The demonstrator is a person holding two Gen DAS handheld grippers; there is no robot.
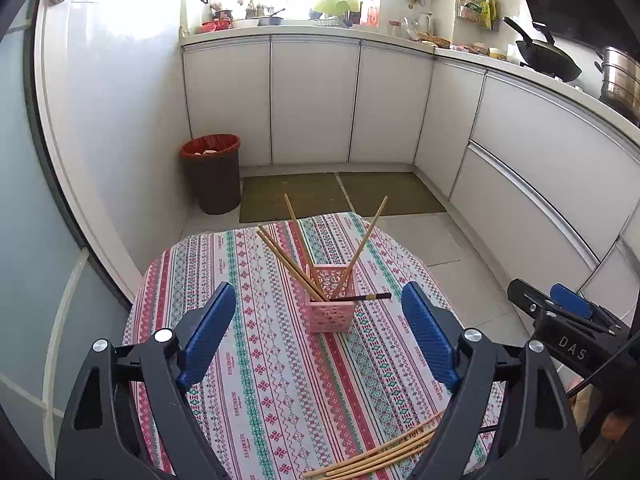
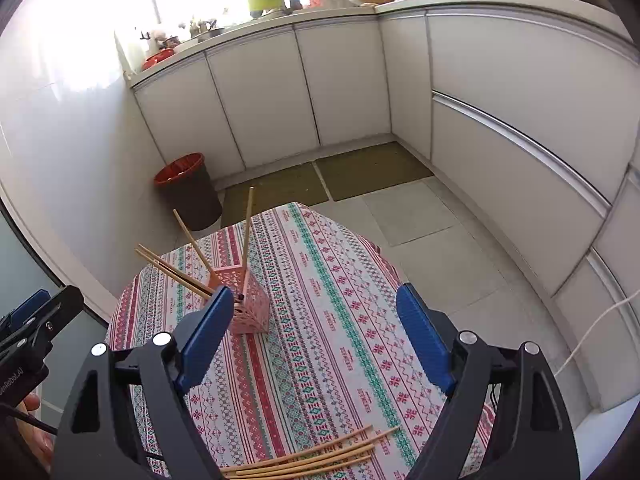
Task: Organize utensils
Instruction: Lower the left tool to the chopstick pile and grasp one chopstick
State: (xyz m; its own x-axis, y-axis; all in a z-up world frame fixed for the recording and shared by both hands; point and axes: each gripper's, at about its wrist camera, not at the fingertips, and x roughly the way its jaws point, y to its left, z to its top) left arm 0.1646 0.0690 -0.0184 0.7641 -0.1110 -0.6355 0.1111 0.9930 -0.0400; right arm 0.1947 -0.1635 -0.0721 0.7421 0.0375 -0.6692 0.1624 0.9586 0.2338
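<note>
Left wrist view shows both grippers point(image 1: 318, 332) point(image 2: 316, 330) wide open and empty, ready to grab more chopsticks point(image 2: 304, 462) for the pink basket point(image 1: 331, 307).

White letters "DAS" stand on the black body of my right gripper point(image 1: 570, 322). On my left gripper point(image 2: 24, 332) I read a cut-off "enRobot.AI". The tablecloth point(image 2: 320, 320) print is too small to read.

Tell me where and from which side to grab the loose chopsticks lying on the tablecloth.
Probably take the loose chopsticks near their free far tips, coming from above with the pads across the shafts. They lie flat and bunched on the tablecloth; their near ends are hidden behind the right tool.
</note>
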